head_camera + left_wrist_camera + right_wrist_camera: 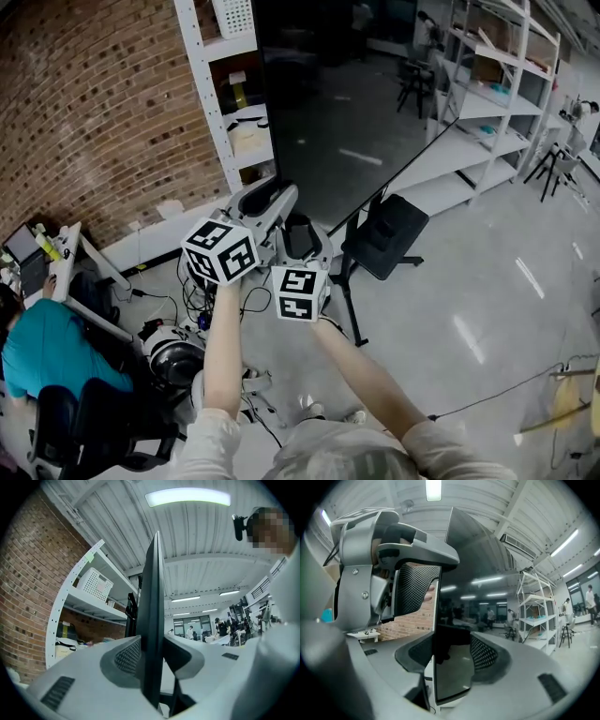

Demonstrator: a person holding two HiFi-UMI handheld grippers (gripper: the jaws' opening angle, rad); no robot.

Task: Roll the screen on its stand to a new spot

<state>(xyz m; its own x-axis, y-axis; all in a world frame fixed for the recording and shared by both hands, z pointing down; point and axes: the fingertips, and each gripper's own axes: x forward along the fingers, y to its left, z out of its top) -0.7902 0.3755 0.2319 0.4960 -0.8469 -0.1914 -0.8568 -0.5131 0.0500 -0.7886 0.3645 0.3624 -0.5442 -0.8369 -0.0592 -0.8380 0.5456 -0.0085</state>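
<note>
Both of your tongs are at the lower near edge of the screen, so I judge you are in the pushing stage. The hold is set and the rolling itself is what remains. Nothing here shows where the new spot is or how much of the way is covered.

Your left tongs are about half closed and clamped on the panel's thin edge, with a pad against each side. Your right tongs stand much wider. The edge sits between the jaws with one pad against its rim, but the other pad's mesh shows bare, so it seems not to press. The glossy reflection makes that hard to be sure of.

Out from there, the screen stands upright on its dark stand on the floor, beside the white shelf unit along the brick wall. Loose cables lie on the floor near the stand's foot, so watch them as you steer. A seated person is at the far left.
</note>
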